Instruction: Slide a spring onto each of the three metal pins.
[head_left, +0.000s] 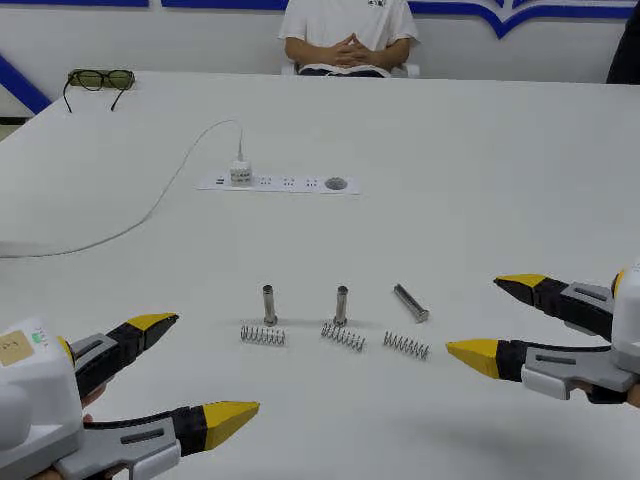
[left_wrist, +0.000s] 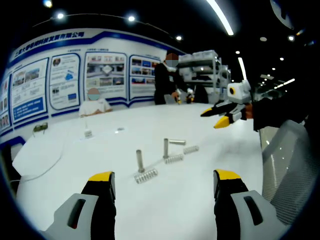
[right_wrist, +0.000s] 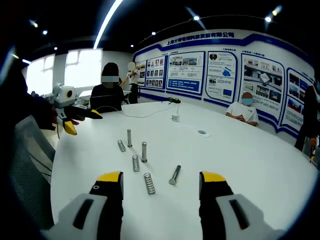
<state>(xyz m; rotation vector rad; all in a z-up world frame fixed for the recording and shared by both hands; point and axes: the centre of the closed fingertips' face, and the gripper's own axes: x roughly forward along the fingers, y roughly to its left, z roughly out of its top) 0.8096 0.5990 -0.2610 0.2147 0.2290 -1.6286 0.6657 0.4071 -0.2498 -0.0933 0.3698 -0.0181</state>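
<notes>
Three metal pins sit mid-table: the left pin (head_left: 269, 304) and middle pin (head_left: 341, 305) stand upright, the right pin (head_left: 410, 302) lies on its side. A spring lies in front of each: left spring (head_left: 262, 335), middle spring (head_left: 343, 336), right spring (head_left: 406, 346). My left gripper (head_left: 184, 369) is open at the lower left, short of the left spring. My right gripper (head_left: 499, 317) is open at the right edge, just right of the right spring. Left gripper view: pins (left_wrist: 140, 161) and springs (left_wrist: 146, 175) ahead of the open gripper (left_wrist: 165, 184). Right gripper view: springs (right_wrist: 149, 183) and the lying pin (right_wrist: 174, 175) ahead of the open gripper (right_wrist: 161, 178).
A white power strip (head_left: 278, 183) with a plugged adapter and cable (head_left: 160, 200) lies farther back. Dark glasses (head_left: 98, 79) rest at the far left. A person (head_left: 348, 35) sits at the table's far side with hands clasped. Other people stand in the background.
</notes>
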